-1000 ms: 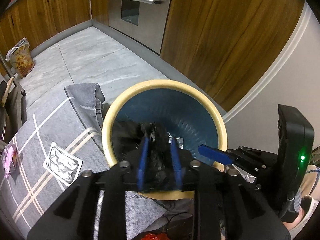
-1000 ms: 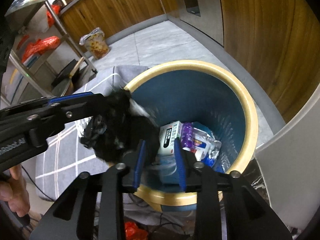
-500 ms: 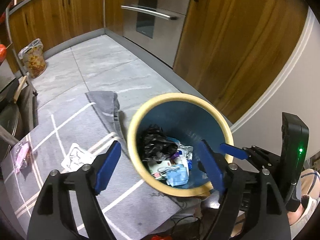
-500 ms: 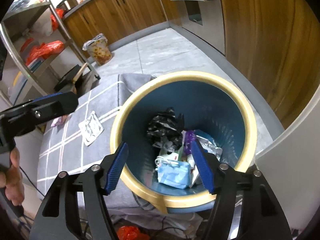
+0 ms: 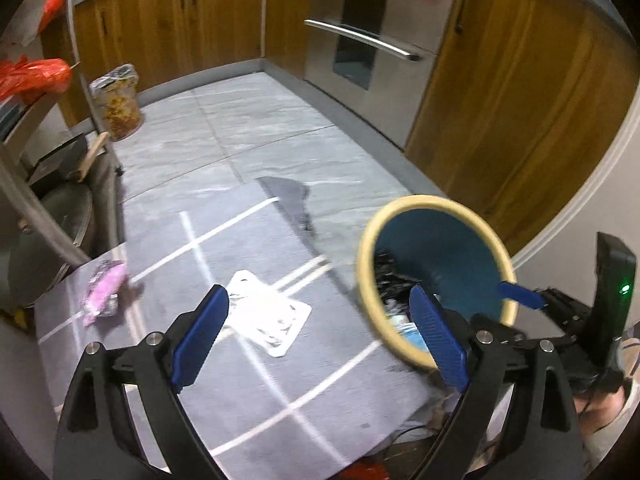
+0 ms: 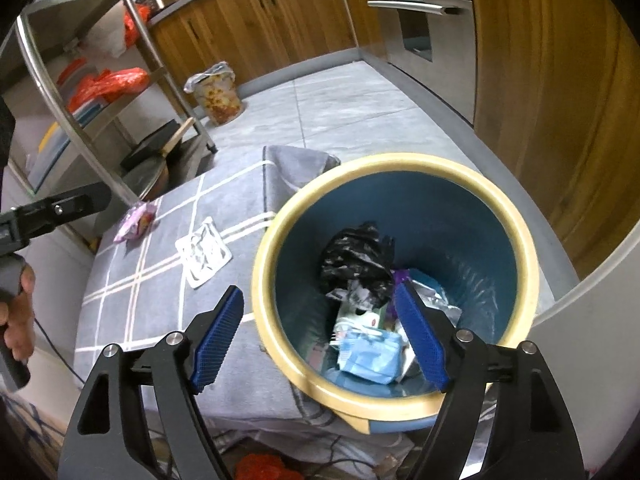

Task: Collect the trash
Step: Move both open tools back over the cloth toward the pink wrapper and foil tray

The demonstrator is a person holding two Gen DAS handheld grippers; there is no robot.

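A kitchen with wood-fronted cabinets (image 5: 192, 28) and a steel oven (image 5: 360, 40) surrounds a pale stone floor (image 5: 256, 128), and on it lies a grey rug (image 5: 248, 360) crossed by white lines. At the rug's right edge stands the bin (image 6: 520, 256), blue inside with a cream rim. Down in it sits a crumpled black plastic bag (image 6: 356, 256) on top of other rubbish: a light blue face mask (image 6: 372, 352), a white carton (image 6: 356, 316) and some silvery and purple wrappers (too jumbled to tell apart).

Two pieces of trash lie out on the rug, well apart from each other: a flat silver-white blister pack (image 5: 272, 316) near the bin, and a pink wrapper (image 5: 104, 292) further left, close to the foot of a metal shelf rack (image 6: 84, 92).

The left gripper (image 5: 320, 340) hangs over the rug with the blister pack showing between its blue pads (image 5: 200, 332); its jaws have just been opening and stand wide, holding nothing. The right gripper (image 6: 320, 336) points down over the near rim of the bin; its jaws have likewise just been opening, are spread wide and grip nothing. In the right wrist view the person's hand (image 6: 16, 320) on the left gripper's handle shows at the left edge. A patterned bag (image 6: 218, 96) stands on the floor by the far cabinets.
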